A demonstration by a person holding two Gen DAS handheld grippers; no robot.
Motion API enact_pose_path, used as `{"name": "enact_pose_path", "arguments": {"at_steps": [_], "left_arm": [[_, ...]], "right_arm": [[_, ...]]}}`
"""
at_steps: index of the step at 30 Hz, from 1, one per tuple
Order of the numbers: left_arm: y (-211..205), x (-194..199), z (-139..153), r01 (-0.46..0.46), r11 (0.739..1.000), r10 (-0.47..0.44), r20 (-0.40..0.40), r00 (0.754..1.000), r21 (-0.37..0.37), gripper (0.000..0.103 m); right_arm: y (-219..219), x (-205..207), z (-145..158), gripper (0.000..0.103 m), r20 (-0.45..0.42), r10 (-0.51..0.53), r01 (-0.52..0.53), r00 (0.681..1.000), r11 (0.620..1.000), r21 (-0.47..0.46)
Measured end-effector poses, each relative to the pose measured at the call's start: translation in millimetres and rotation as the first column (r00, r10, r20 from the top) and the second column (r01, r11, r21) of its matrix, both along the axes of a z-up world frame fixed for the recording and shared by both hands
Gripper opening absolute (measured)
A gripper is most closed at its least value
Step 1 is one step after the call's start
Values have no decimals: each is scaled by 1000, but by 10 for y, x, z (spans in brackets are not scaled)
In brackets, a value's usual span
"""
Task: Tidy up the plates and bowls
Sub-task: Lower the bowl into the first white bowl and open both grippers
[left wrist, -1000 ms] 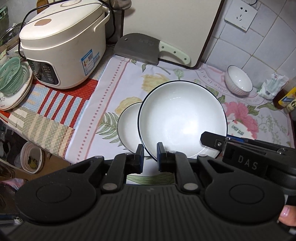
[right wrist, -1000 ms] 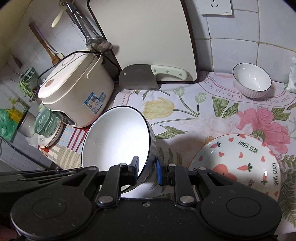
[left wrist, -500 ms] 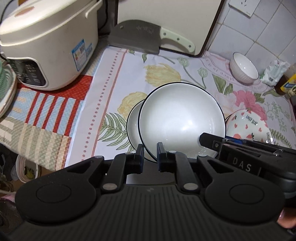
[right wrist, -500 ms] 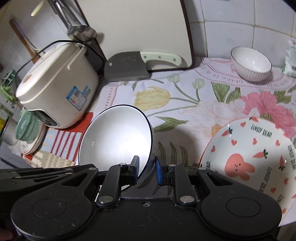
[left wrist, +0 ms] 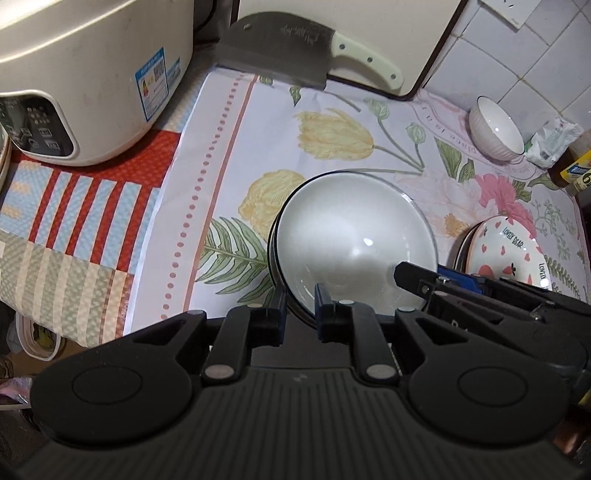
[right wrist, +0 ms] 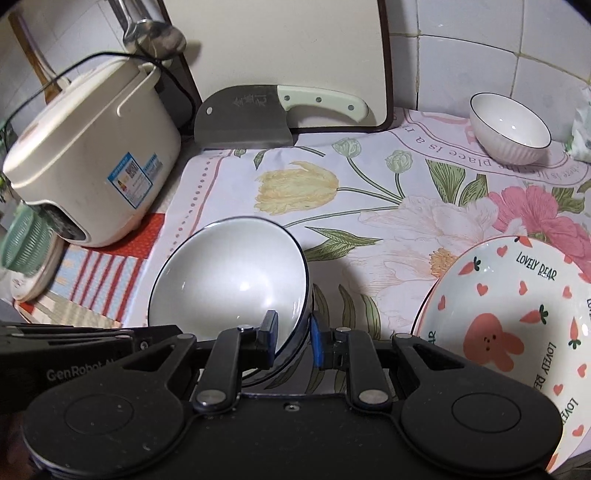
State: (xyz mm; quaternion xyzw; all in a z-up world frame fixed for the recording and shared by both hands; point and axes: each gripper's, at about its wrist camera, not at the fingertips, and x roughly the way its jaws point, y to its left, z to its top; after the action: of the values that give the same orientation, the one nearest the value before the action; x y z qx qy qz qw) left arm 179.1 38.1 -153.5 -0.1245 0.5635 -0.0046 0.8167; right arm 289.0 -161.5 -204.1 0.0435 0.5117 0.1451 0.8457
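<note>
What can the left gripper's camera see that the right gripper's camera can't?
Only the left wrist view shows the yellow-labelled bottle at the right edge and the rice cooker's control panel. Only the right wrist view shows the ladle hanging on the wall and the green basket. Both show the white black-rimmed bowl, which both the left gripper and the right gripper pinch by its rim, plus the cleaver, the small white bowl and the bear plate.
</note>
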Motion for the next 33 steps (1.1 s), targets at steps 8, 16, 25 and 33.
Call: {"name": "enact_pose_path", "arguments": {"at_steps": [8,16,25,33], "left_arm": [[-99,31,26,71,994,-71,-2,997,81,15],[-26,19,146,55,998,-55,-21,998,16,17],[-159,-100,493,113,993,-112,-32,993,28,18],[-356,-190,850,177,984,-176,-36,984,19,21]], "right_arm": [[36,31,-11,22,22,5,-5,1000,1000,-19],[-89,-30,130,24,82,-5,2,997,999,38],[-317,-160,401,24,135,32,-45,990,995,93],[-632,-266,714,35,163,58,-75,985,993,95]]}}
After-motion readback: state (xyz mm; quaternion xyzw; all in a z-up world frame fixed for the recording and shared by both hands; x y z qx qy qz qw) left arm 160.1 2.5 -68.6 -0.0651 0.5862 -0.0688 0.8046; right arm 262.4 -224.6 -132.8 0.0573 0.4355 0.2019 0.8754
